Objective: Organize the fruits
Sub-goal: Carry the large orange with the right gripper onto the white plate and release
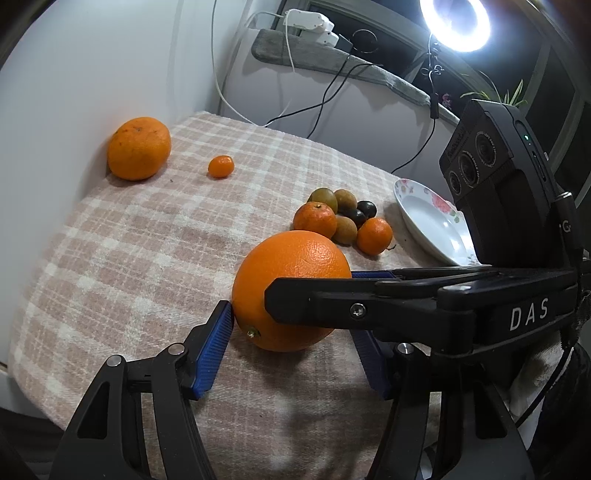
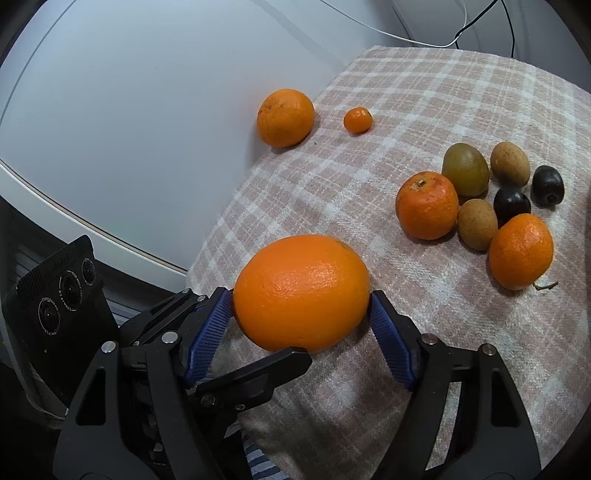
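Note:
A large orange (image 1: 291,269) (image 2: 301,291) sits low over the plaid cloth (image 1: 129,258) between both grippers. My left gripper (image 1: 293,339) has its blue pads against the orange's sides; the right pad is partly hidden behind the other gripper's finger. My right gripper (image 2: 301,325) is shut on the same orange, pads pressing both ends. A big mandarin (image 1: 138,147) (image 2: 285,117) and a tiny one (image 1: 221,166) (image 2: 357,119) lie far left. A cluster of mandarins, kiwis and dark plums (image 1: 345,218) (image 2: 476,206) lies to the right.
A white floral plate (image 1: 428,218) stands at the cloth's right edge, behind the right gripper's camera body. A white wall borders the cloth on the left. Cables, a power strip and a ring light (image 1: 458,22) are beyond the far edge.

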`<action>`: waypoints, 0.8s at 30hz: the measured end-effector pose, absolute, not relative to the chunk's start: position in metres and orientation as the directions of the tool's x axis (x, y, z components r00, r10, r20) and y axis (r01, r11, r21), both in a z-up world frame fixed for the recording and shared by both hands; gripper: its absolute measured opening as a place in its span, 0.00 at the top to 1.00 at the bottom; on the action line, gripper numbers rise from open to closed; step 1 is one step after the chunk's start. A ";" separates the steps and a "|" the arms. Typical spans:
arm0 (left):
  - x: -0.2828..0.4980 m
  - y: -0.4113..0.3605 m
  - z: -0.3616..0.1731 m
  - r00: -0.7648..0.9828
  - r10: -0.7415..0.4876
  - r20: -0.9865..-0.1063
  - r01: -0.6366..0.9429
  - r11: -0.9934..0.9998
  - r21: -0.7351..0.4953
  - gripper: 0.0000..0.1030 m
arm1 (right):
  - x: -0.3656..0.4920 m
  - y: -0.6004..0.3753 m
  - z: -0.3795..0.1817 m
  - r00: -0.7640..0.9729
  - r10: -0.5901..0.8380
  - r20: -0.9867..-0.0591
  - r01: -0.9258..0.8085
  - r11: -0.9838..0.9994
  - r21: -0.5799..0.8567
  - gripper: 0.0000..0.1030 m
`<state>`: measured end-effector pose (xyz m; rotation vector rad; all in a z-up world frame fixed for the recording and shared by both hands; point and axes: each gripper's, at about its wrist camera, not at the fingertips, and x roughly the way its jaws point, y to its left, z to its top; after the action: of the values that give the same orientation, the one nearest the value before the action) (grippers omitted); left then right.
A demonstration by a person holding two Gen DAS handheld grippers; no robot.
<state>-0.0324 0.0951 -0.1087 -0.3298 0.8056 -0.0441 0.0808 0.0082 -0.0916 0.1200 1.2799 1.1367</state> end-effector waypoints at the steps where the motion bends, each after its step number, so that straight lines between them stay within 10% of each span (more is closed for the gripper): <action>1: -0.032 0.094 -0.108 0.696 -0.164 -0.699 -0.083 0.949 -0.305 0.38 | 0.081 0.007 -0.091 -0.137 0.717 -0.683 -0.595 0.492 0.636 0.24; 24: 0.001 0.030 -0.069 0.729 -0.246 -0.639 0.092 0.960 -0.265 0.38 | 0.099 -0.089 -0.043 0.051 0.766 -0.640 -0.556 0.554 0.619 0.25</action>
<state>0.0015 0.0298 -0.0685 -0.2218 0.7315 -0.1879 0.0990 -0.0894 -0.0431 0.2271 1.1331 1.0197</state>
